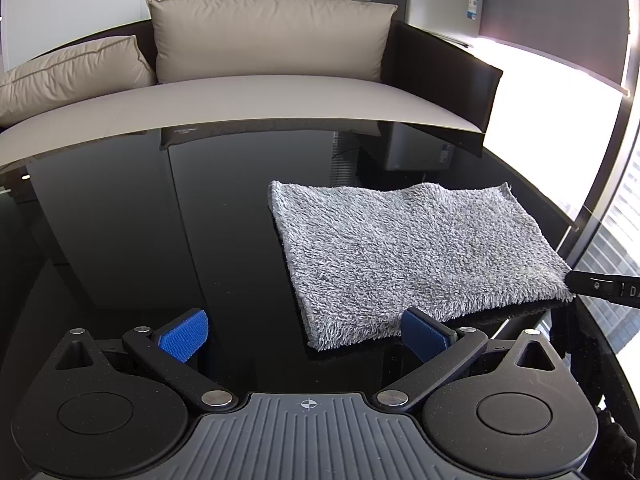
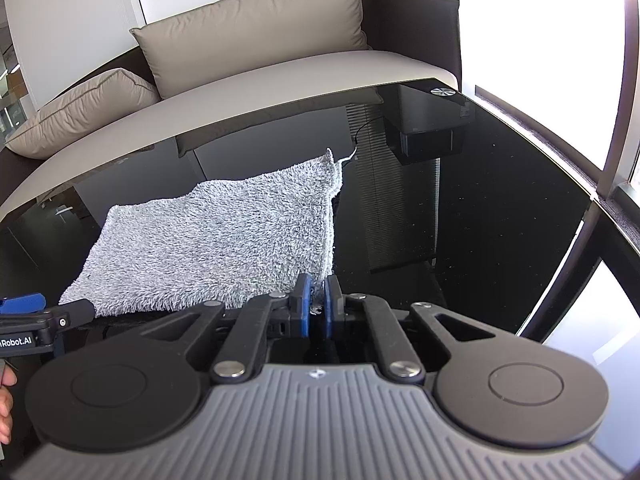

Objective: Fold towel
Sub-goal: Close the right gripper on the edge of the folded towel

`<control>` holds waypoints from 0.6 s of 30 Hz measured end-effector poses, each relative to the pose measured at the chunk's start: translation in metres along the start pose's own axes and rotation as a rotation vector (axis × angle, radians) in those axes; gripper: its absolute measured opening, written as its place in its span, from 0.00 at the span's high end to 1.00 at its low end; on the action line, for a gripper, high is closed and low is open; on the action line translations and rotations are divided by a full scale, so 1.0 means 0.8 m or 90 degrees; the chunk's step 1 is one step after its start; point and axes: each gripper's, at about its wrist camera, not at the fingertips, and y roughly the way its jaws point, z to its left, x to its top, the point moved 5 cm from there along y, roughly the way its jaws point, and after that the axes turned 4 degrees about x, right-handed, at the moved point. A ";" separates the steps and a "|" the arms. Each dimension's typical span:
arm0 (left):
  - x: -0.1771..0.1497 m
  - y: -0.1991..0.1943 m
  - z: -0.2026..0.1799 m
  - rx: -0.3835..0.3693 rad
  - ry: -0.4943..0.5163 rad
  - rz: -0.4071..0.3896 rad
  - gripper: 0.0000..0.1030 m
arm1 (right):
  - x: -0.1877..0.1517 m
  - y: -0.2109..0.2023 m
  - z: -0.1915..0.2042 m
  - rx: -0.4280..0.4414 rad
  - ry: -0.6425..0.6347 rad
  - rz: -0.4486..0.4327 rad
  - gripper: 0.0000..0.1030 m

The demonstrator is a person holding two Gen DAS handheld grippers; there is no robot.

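My right tongs [image 2: 316, 300] are pinched nearly closed on the near right corner of the grey towel [image 2: 224, 240], blue pads [image 2: 305, 300] squeezing a tuft of the fluffy pile between them. The towel lies folded on the glossy black bench [image 2: 480, 208], spreading away ahead and to the left of those tongs, its far right corner poking up a little with a loose thread. My left tongs [image 1: 304, 332] gape wide, nothing in them; the towel's near left corner [image 1: 340, 332] lies between the two blue pads, just beside the right-hand pad [image 1: 420, 330], and I can't tell whether that pad touches it. From the left wrist camera the towel [image 1: 420, 248] stretches ahead and off to the right, and the tip of my right tongs [image 1: 600, 288] is at its far-right corner. Beyond the bench, straight ahead of both tongs, stands a sofa [image 1: 280, 96] with beige cushions [image 1: 272, 36].
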 end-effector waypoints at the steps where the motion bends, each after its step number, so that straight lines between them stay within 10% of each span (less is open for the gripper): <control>1: 0.000 0.000 0.000 -0.001 -0.001 0.000 0.01 | 0.000 0.000 -0.001 0.001 0.003 0.000 0.95; 18: 0.002 0.005 0.005 -0.008 0.013 0.003 0.01 | 0.008 -0.017 -0.023 -0.042 0.046 -0.007 0.95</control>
